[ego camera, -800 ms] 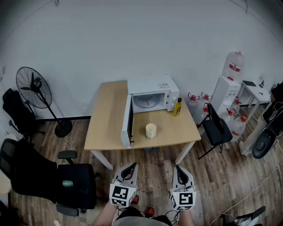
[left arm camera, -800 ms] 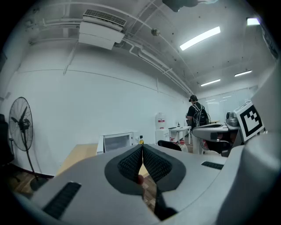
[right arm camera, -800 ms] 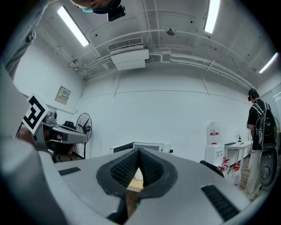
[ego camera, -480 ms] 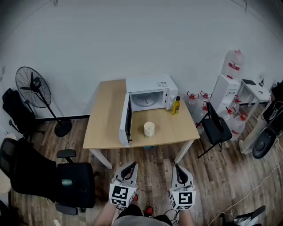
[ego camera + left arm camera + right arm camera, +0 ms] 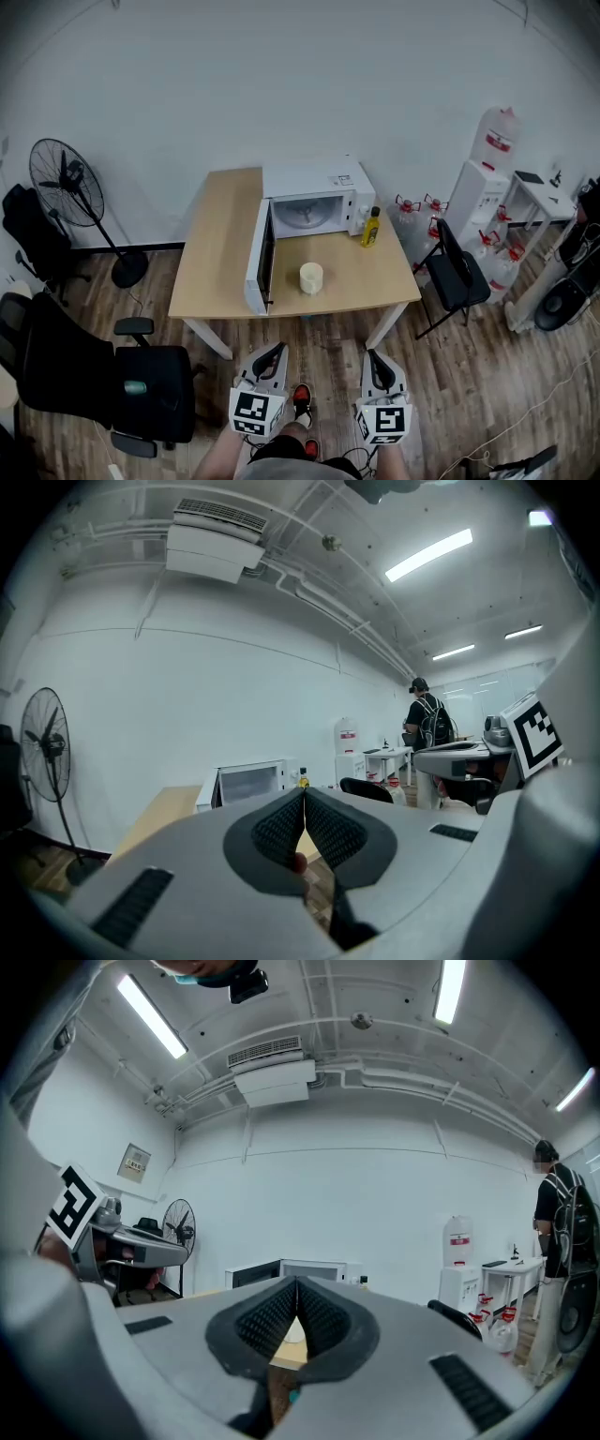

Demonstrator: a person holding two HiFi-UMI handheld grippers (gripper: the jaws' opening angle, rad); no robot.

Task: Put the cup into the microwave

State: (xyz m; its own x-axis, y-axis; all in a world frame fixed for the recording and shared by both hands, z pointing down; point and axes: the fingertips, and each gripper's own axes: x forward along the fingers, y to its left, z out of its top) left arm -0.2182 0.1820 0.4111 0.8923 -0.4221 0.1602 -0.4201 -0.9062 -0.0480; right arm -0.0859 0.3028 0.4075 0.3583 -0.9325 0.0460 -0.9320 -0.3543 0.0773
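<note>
Wooden floor (image 5: 469,375): covers the lower part of the head view, with furniture standing on it.

Table (image 5: 220,253): light wood top on white legs, set against the white wall.

Office chair (image 5: 103,375): black, on the floor at the left, well apart from the table's near left corner.

Microwave (image 5: 309,192): white, at the back of the table. Its door (image 5: 255,262) is swung fully open to the left, and the cavity with its turntable is exposed.

Fan (image 5: 66,178): black pedestal type, left of the table by the wall.

Water dispenser (image 5: 478,202): white, with a bottle on top, right of the table.

Folding chair (image 5: 455,272): black, just beside the table's right edge.

Left gripper (image 5: 272,349): held low over the floor on the near side of the table, well apart from everything on it. Its own view shows the jaws closed tip to tip, with nothing between them.

Right gripper (image 5: 377,356): beside the left one, likewise short of the table. Jaws closed and empty in its own view.

Bottle (image 5: 370,228): yellow with a dark cap, upright, just beside the microwave's right front corner.

Cup (image 5: 311,277): cream-coloured, upright on the table in front of the open cavity, near the inner face of the door but not touching it. It is outside the microwave.
</note>
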